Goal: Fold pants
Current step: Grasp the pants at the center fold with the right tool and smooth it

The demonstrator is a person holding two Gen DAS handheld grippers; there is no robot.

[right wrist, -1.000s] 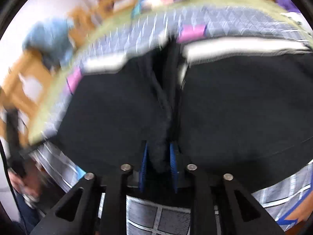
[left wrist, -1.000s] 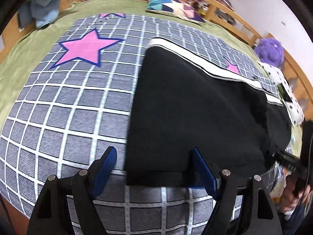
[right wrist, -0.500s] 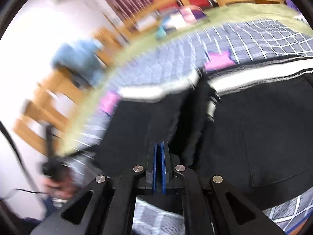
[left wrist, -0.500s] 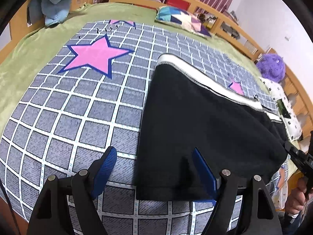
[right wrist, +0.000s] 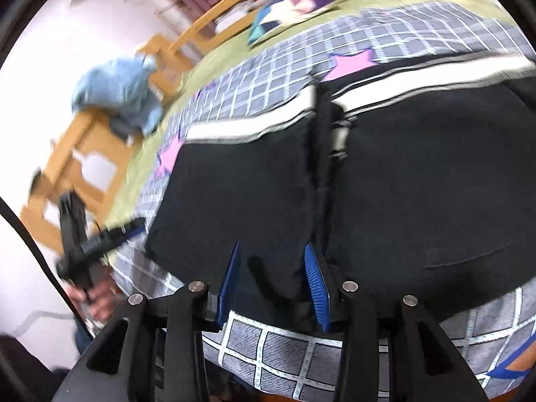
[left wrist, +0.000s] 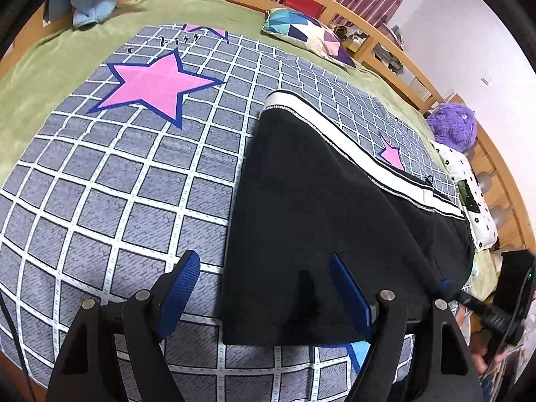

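just one black pants (left wrist: 321, 207) on one checked quilt (left wrist: 127, 181); left tool (left wrist: 264, 288) and right tool (right wrist: 273, 281) both gape.

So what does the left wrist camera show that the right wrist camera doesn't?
Only the left wrist view shows the purple plush toy and the right gripper. Only the right wrist view shows the left gripper and the fold ridge down the pants. Both show the black pants on the grid blanket, the patterned pillow and blue cloth.
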